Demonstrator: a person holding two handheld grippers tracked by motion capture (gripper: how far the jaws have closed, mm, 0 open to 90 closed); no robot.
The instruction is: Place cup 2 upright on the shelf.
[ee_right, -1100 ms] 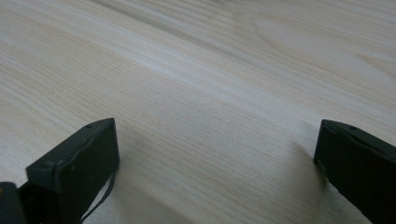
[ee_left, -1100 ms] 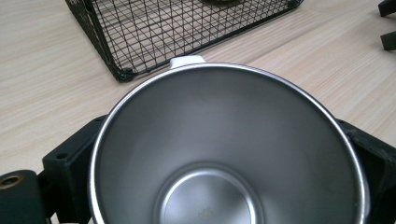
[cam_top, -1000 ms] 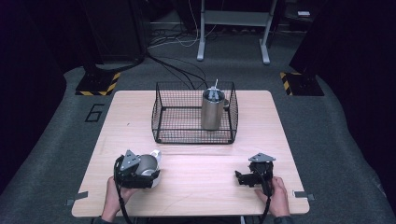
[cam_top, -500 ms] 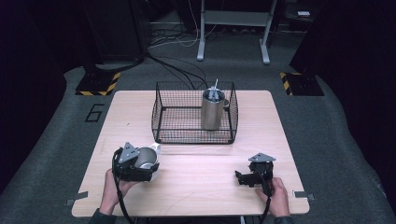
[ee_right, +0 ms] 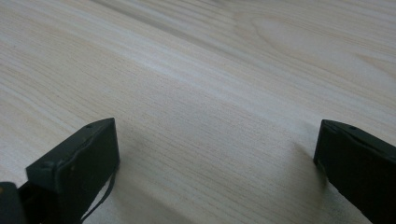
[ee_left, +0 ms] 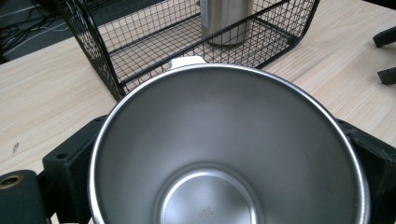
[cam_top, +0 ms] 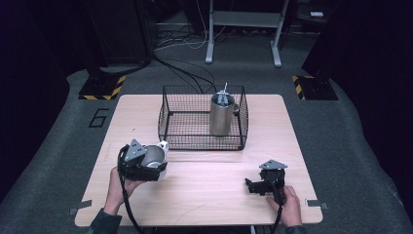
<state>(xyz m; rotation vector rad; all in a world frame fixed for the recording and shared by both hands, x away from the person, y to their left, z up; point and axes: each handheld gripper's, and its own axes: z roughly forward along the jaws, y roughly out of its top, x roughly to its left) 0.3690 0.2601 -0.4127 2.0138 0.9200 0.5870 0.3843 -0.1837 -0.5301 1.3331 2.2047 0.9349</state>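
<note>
My left gripper (cam_top: 148, 163) is shut on a steel cup (cam_top: 155, 157), held near the table's left front. In the left gripper view the cup's open mouth (ee_left: 224, 154) faces the camera, a jaw pressed on each side, and its inside looks empty. A black wire basket (cam_top: 203, 140) stands at the table's middle back with a tall steel tumbler (cam_top: 221, 114) upright in its right half. The basket (ee_left: 140, 51) and tumbler (ee_left: 226, 18) lie just beyond the cup. My right gripper (cam_top: 252, 186) rests at the right front, open, with bare wood (ee_right: 210, 116) between its jaws.
The wooden table (cam_top: 204, 195) ends near both hands at the front. Dark floor surrounds it, with cables (cam_top: 180, 68), a metal stand (cam_top: 243, 29) and striped floor plates (cam_top: 102, 90) behind. The right gripper's jaw tips (ee_left: 385, 56) show at the left gripper view's right edge.
My left gripper has carried the cup a little up and back toward the basket. The right gripper has stayed put.
</note>
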